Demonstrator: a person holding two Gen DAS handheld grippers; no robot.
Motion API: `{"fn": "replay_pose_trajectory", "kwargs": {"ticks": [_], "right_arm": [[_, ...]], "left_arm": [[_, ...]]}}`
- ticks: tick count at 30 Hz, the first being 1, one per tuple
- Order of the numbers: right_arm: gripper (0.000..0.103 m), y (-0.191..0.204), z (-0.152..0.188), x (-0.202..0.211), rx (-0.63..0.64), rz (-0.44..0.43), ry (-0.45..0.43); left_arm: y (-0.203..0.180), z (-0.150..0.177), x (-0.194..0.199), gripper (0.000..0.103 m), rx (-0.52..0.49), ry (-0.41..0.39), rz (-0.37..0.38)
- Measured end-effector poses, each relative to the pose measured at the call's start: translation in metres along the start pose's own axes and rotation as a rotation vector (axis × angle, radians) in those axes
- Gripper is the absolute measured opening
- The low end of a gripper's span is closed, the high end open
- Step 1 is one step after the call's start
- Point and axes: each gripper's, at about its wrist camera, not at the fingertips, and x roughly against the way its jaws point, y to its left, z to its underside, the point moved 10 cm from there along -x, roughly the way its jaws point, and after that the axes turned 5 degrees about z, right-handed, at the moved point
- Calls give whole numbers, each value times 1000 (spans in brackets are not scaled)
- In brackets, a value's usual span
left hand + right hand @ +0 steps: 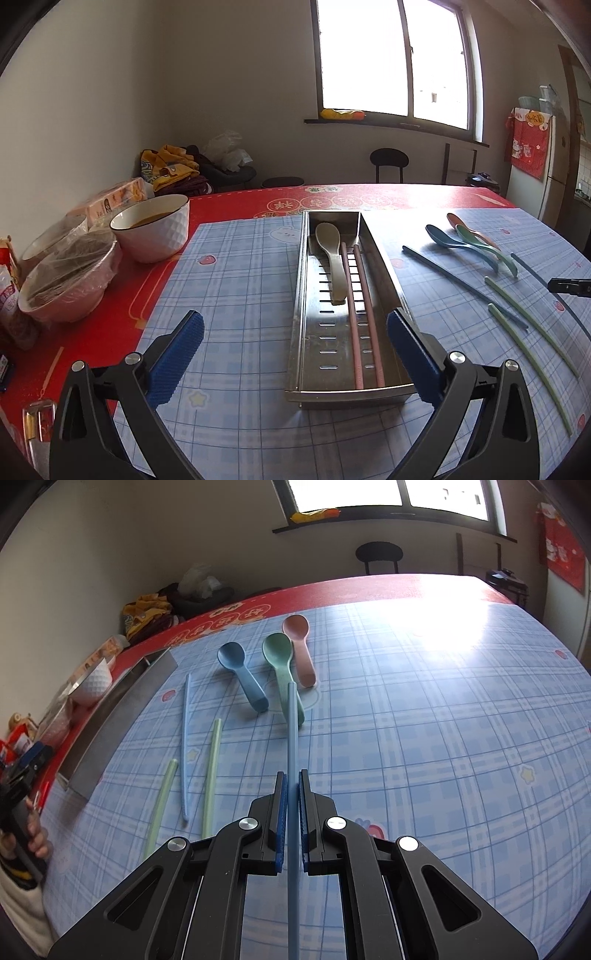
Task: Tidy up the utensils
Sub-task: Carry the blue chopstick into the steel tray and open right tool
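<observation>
Left gripper (295, 354) wide open, nothing between its blue pads (177, 358), hanging over the near end of the metal tray (384, 258) on the blue checked mat (236, 273)

Inside the tray: a grey-green spoon (330, 254) with its bowl toward the far end, and just beside it on the right a pair of pink chopsticks (360, 314) lying lengthwise, close together

Right gripper (291, 812) closed tight on a blue chopstick (292, 738), gripped along its length so the stick points straight ahead, its far tip over the handle of the green spoon (282, 664)

On the mat ahead of the right gripper: a blue spoon (240, 675), the green one and a pink spoon (299, 646) side by side, bowls away from the camera

Left of these, loose on the mat: a second blue chopstick (184, 746) and two green chopsticks (212, 775), roughly parallel, well apart from the spoons

Tray at the left edge of the right wrist view, side wall toward the camera

Beyond the mat on the red tablecloth (236, 199), a white bowl (155, 229) and two dishes covered in plastic film (70, 280)

A hand (37, 834) around a black handle at the far left of the right wrist view
</observation>
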Motion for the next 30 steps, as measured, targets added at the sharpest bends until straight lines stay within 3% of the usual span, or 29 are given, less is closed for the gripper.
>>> {"fn": "replay_pose_trajectory", "kwargs": {"ticks": [8, 12, 20, 25, 30], "right_arm": [[6, 42, -19, -2, -35, -68, 18], [6, 85, -31, -15, -42, -126, 55], [6, 185, -64, -48, 62, -178, 117], [6, 220, -72, -75, 6, -202, 189], [6, 230, -75, -97, -95, -194, 224]], "left_arm": [[12, 3, -3, 97, 76, 13, 30], [17, 5, -5, 97, 113, 21, 34], [22, 5, -3, 97, 142, 15, 38], [28, 7, -4, 97, 183, 21, 46], [32, 8, -6, 97, 212, 31, 52]]}}
